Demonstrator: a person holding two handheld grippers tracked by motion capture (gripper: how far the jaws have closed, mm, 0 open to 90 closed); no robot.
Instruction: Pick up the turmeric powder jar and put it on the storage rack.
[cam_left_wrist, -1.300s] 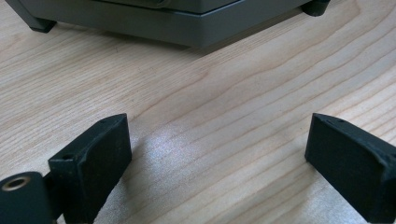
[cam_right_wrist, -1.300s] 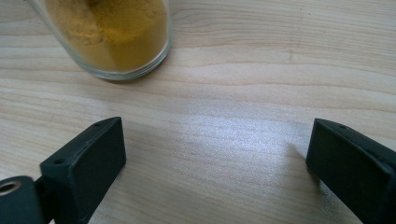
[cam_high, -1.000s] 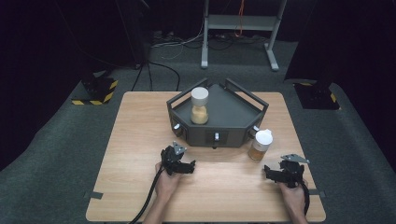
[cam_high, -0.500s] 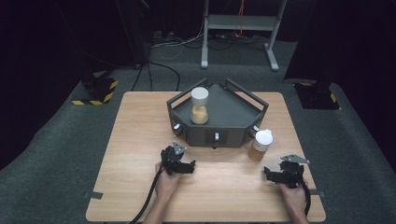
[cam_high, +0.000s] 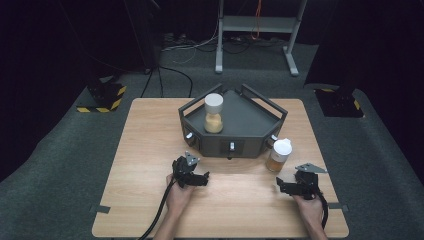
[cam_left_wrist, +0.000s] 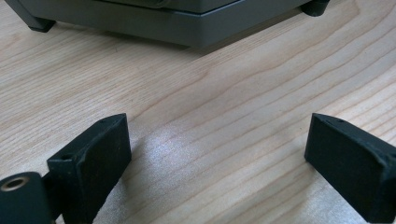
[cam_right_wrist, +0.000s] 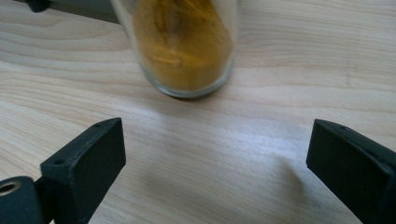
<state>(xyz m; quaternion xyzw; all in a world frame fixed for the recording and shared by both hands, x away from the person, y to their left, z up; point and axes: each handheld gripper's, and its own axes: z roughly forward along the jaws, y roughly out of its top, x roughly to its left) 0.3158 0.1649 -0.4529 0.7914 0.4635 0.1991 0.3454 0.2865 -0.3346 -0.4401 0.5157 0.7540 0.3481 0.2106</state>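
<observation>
A wooden table (cam_high: 150, 200) seen from above, with a person's two hands resting near its front edge, each holding a black two-jaw gripper. Compared with the pictures from a moment earlier, nothing has shifted: both grippers sit where they were, so the work looks paused just before a reach.

The right gripper (cam_high: 281, 186) has its jaws wide apart and empty. Directly ahead of it, close but not touching, stands a glass jar (cam_high: 278, 156) with a white cap, partly filled with orange-yellow powder (in the right gripper view, the jar's base (cam_right_wrist: 184, 51) sits just beyond and slightly left of the midline between the jaws). This jar seems to be the thing about to be picked up.

The left gripper (cam_high: 204, 179) also has its jaws spread apart, holding nothing, over bare wood. Just ahead of it is a dark grey tray (cam_high: 250, 125) with raised handles; a second, similar jar (cam_high: 213, 114) stands upright inside the tray, farther off.
</observation>
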